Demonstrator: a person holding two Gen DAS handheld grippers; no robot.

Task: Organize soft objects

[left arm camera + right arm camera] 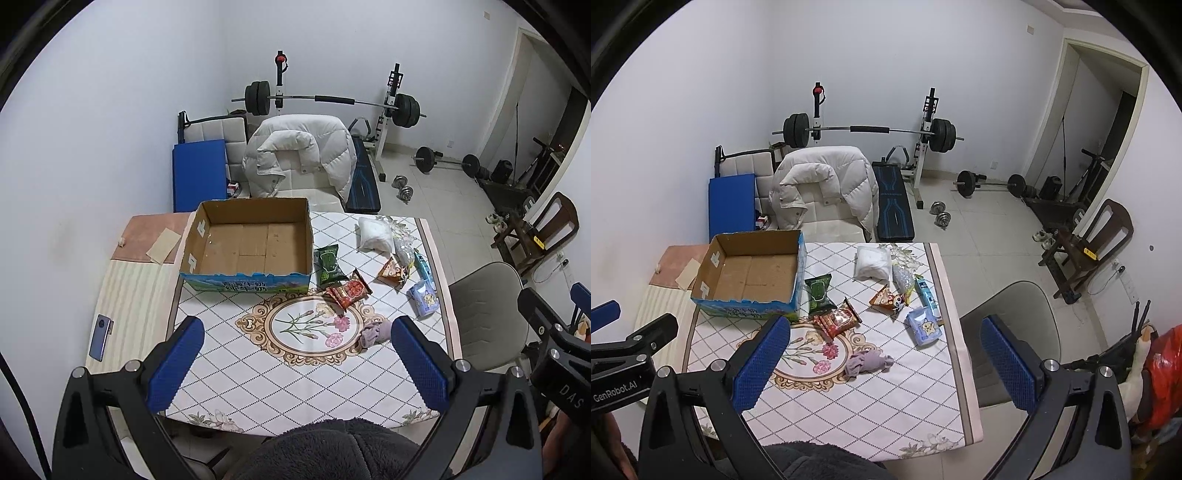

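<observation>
An empty cardboard box (255,243) (753,277) stands at the table's far left. To its right lie soft items: a white bag (375,232) (873,262), a green wipes pack (328,264) (819,291), a red snack packet (349,291) (839,318), an orange snack bag (393,273) (889,298), a blue tissue pack (424,299) (923,326), a blue tube (926,293) and a crumpled purple cloth (375,332) (868,363). My left gripper (297,365) is open and empty above the table's near edge. My right gripper (884,367) is open and empty, the cloth between its fingers in view.
A phone (101,336) lies on the striped mat at the left edge. A grey chair (1008,332) stands right of the table. A chair with a white jacket (299,155), a weight bench and barbells stand behind the table.
</observation>
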